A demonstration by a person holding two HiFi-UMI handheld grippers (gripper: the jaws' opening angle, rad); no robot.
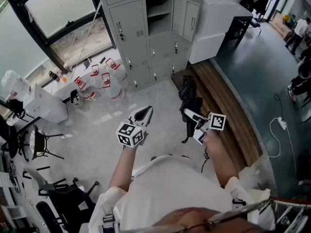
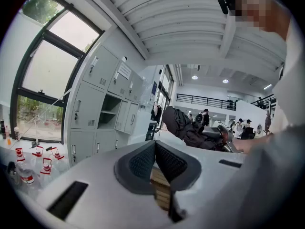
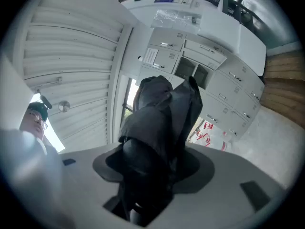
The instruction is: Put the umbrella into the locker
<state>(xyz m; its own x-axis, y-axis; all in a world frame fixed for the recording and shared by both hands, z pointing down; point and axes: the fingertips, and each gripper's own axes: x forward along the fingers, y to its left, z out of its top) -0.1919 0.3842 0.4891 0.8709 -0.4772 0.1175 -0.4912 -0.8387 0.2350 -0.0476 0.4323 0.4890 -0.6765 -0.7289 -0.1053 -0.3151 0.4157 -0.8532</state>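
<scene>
Grey lockers [image 1: 146,33] ahead, one compartment open; right gripper [image 1: 192,119] grasping black umbrella [image 1: 188,93]; left gripper [image 1: 144,113] clenched, empty.

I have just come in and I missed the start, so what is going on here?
A person holds a gripper in each hand, facing a bank of grey lockers. The right gripper is shut on a folded black umbrella, held out in the air toward the lockers. The left gripper is shut and empty beside it. One locker compartment stands open; the umbrella is not yet inside.
</scene>
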